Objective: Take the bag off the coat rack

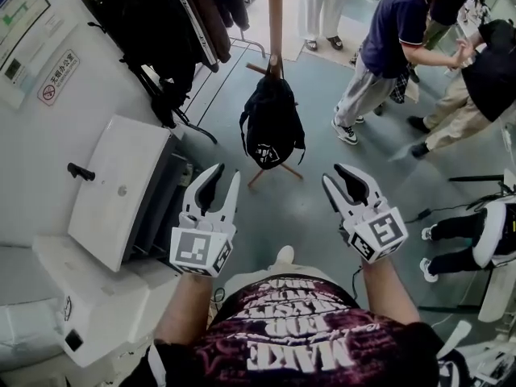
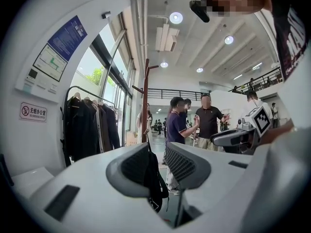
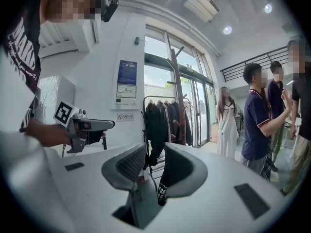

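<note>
A black backpack [image 1: 272,123] hangs from a peg on the wooden coat rack [image 1: 276,14], straight ahead of me and low on the pole. My left gripper [image 1: 226,173] and right gripper [image 1: 334,174] are held side by side short of the bag, both open, nothing between their fingers. In the left gripper view the bag [image 2: 155,181] shows through the gap of the open jaws, below the rack's pole [image 2: 145,101]. The right gripper view shows part of the bag [image 3: 162,191] behind its jaws, with the left gripper [image 3: 95,125] off to the side.
A garment rail with dark coats [image 1: 161,22] stands at the left rear. A white machine [image 1: 121,184] sits close on my left. Several people [image 1: 387,47] stand to the right of the rack, and another person's legs [image 1: 472,232] are at the right edge.
</note>
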`<state>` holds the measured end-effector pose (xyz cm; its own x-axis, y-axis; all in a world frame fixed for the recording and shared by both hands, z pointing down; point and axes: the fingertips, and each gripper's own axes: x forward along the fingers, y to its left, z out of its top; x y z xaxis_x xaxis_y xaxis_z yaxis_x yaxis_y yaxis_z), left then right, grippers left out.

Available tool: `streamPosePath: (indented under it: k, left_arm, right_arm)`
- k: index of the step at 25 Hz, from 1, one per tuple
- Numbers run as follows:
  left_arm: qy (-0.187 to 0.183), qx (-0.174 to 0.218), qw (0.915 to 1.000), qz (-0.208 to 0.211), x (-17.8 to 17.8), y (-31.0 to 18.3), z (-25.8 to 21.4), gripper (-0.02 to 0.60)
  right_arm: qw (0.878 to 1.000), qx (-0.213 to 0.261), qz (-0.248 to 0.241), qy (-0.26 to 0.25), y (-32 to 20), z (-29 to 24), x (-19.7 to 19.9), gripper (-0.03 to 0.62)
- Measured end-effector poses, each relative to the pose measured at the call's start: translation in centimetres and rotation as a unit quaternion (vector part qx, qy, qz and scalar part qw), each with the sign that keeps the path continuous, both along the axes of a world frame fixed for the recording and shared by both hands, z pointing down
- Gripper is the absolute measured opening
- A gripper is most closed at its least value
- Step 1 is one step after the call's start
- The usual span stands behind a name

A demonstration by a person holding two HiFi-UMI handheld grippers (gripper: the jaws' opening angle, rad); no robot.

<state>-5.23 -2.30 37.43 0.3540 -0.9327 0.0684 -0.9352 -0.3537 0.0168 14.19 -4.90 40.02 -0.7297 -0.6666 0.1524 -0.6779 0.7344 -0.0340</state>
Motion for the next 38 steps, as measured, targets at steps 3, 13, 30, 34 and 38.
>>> streamPosePath:
  k: [3, 13, 30, 34, 38]
  left_arm:
    - [-0.006, 0.006, 1.0, -0.006, 1.0, -0.8, -0.2, 0.101]
    - [-0.018, -0.004, 0.9995, -0.024, 1.7, -1.3, 0.0, 0.101]
    - [-0.029, 0.001, 0.9996, 0.001, 1.7, -4.3, 0.4, 0.101]
    - [-0.028, 0.004, 0.9996, 0.005, 0.9, -5.9, 0.2, 0.101]
    - [-0.029, 0.007, 0.9995, 0.01, 0.2, -7.7, 0.1, 0.101]
  right_arm:
    - [1.0, 0.007, -0.005, -0.003, -1.1, -0.1, 1.0, 0.13]
    - [1.0, 0.012, -0.006, -0.013, -3.4, -0.4, 2.8, 0.13]
    - [1.0, 0.012, 0.016, -0.008, -5.4, -0.4, 2.2, 0.129]
    - [1.0, 0.015, 0.015, -0.007, -6.4, -0.5, 1.3, 0.129]
    - [1.0, 0.018, 0.02, -0.009, -8.0, -0.7, 0.5, 0.129]
